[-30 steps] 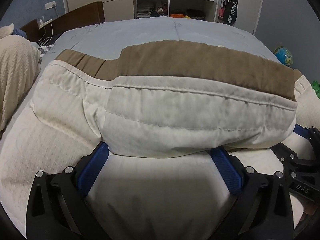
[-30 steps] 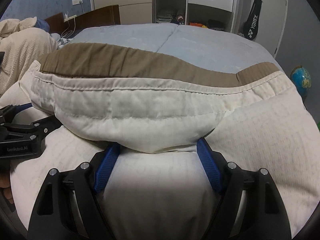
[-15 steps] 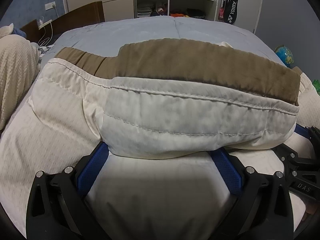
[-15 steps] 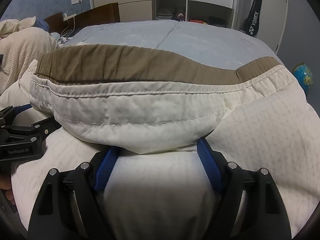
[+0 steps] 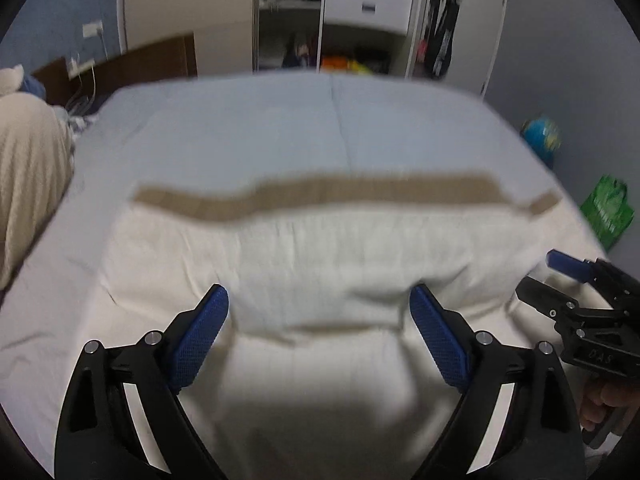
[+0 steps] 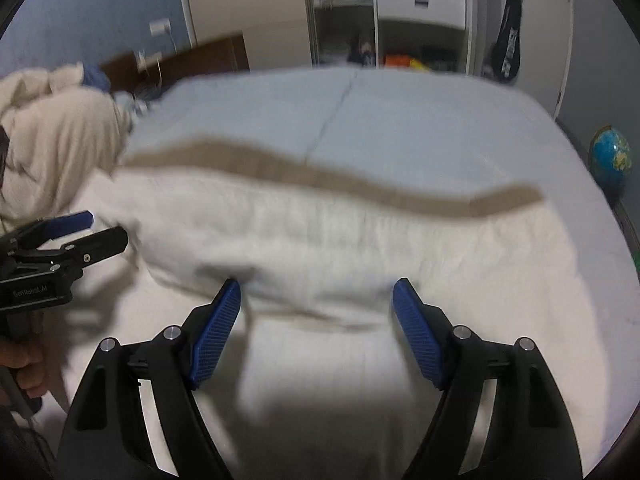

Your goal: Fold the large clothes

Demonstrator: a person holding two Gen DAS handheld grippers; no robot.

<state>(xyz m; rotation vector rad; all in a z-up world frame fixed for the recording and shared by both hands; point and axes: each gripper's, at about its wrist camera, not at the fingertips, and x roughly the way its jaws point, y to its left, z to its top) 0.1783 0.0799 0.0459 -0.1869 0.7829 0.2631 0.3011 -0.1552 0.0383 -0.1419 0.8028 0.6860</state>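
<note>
A big cream garment [image 5: 320, 264], thick and quilted-looking with a brown band [image 5: 328, 194] running along its far edge, lies folded on the pale blue bed [image 5: 280, 128], its doubled-over front fold bulging towards me and a thin brown strip just showing under that fold. The fabric looks finely textured, with faint stitched rows, though the pictures are blurred and I cannot make out seams clearly. Below the fold the rest of the cream cloth spreads flat across the near part of the bed. The left hand-held gripper [image 5: 318, 320] hangs just over this fold with its blue pads [image 5: 200, 336] wide apart; its jaws are closing a little, and the bulge of the fold sits in line between the tips, but the pads do not press on it. The right hand-held gripper [image 6: 316, 312] is beside it, further along the same fold, its jaws also standing apart with the cloth edge between the tips and not clamped. From each wrist view the other hand-held gripper shows at the side, with fingers [image 6: 24, 364] of the person wrapped round its handle. To the left a beige knitted blanket [image 6: 52, 140] is heaped on the bed. Behind the bed stand a wardrobe [image 5: 360, 12] with white drawers, a dark headboard [image 5: 140, 64], a racket bag [image 6: 506, 52], a globe [image 6: 612, 154] on the floor and a green bag [image 5: 606, 210].
</note>
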